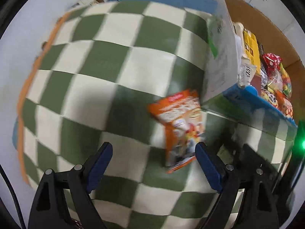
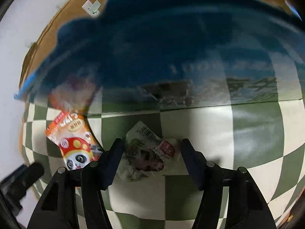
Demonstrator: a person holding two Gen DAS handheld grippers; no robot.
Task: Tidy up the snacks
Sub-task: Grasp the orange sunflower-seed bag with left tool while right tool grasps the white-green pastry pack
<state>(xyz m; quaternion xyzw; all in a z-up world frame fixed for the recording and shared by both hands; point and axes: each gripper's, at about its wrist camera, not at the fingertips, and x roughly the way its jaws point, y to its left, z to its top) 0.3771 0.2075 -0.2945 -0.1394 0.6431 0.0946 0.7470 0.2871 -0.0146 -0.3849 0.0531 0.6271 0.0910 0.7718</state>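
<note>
Left wrist camera: looks steeply down, close above checkered mat (image 1: 106, 61) | Right wrist camera: faces down, nearer, tight against box (image 2: 171, 47) | Shared: orange snack packet (image 1: 179, 126), mat, box

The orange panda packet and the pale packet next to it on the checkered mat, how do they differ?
The orange panda packet is bright orange with a cartoon panda; the pale packet is whitish, with a barcode and a red label. The right gripper straddles the pale packet, pads not visibly pressing it; the orange one lies outside its fingers. Both lie flat on the checkered mat beside the snack box.
</note>
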